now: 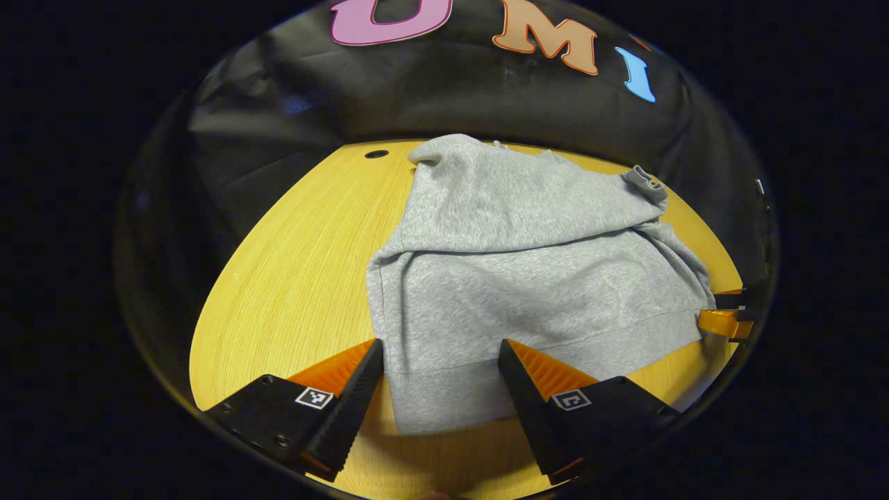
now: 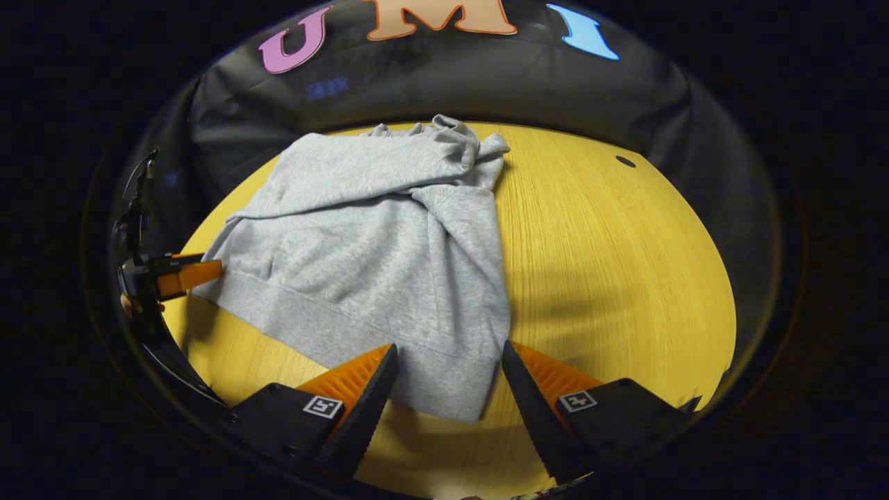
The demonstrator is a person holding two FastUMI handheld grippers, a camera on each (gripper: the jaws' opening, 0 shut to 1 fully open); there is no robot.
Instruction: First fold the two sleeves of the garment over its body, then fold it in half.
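Round yellow wood-grain table [image 1: 292, 278] carries my grey fleece sweatshirt [image 1: 528, 278], sleeves already folded across its body, ribbed hem toward the near edge, neck toward the far edge. My left gripper [image 1: 441, 371] and right gripper [image 2: 450, 375] are both spread open, each straddling a hem corner.

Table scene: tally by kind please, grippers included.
Grey garment: 1
Wooden table: 1
Grippers: 2, left gripper and right gripper, both with fingers open at the hem corners
Total: 4
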